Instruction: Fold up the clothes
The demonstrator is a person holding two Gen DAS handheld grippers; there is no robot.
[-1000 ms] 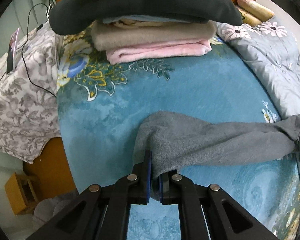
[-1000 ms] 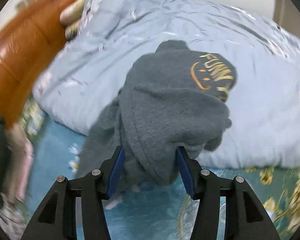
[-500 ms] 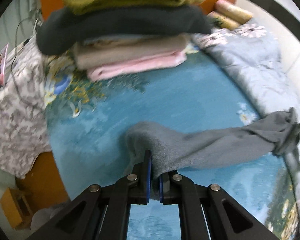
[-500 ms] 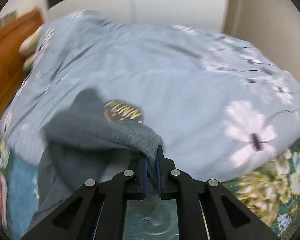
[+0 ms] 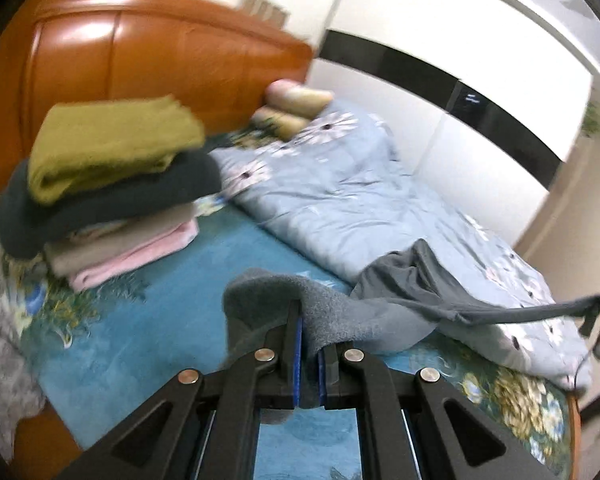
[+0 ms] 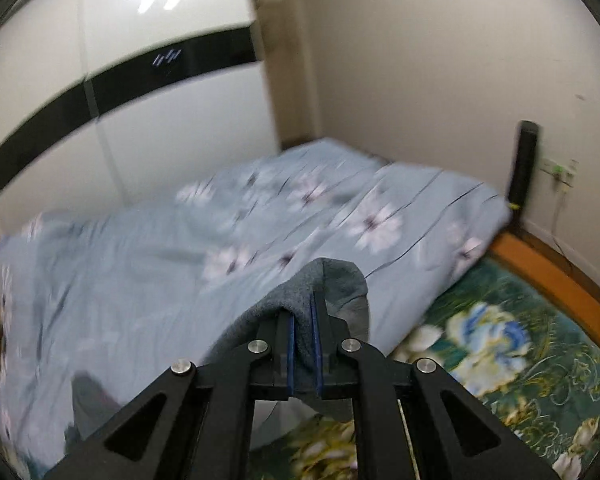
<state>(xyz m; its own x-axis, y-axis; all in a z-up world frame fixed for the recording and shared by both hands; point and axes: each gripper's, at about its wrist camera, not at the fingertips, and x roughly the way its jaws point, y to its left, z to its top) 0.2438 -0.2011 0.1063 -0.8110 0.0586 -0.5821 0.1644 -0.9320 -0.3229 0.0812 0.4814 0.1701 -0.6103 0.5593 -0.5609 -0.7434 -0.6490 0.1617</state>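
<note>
Grey garment [image 5: 396,304], one piece, is stretched in the air above the bed [image 5: 172,320] between two tongs. Left tongs [image 5: 309,332] and right tongs [image 6: 303,320] are each clamped on a bunched edge. Judged step: spreading it out; next, lay it flat. One stack of five folded clothes [image 5: 108,192] sits nearby.

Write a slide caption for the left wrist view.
Left claw pinches a grey garment stretched toward the right claw, beside a stack of folded clothes.
</note>
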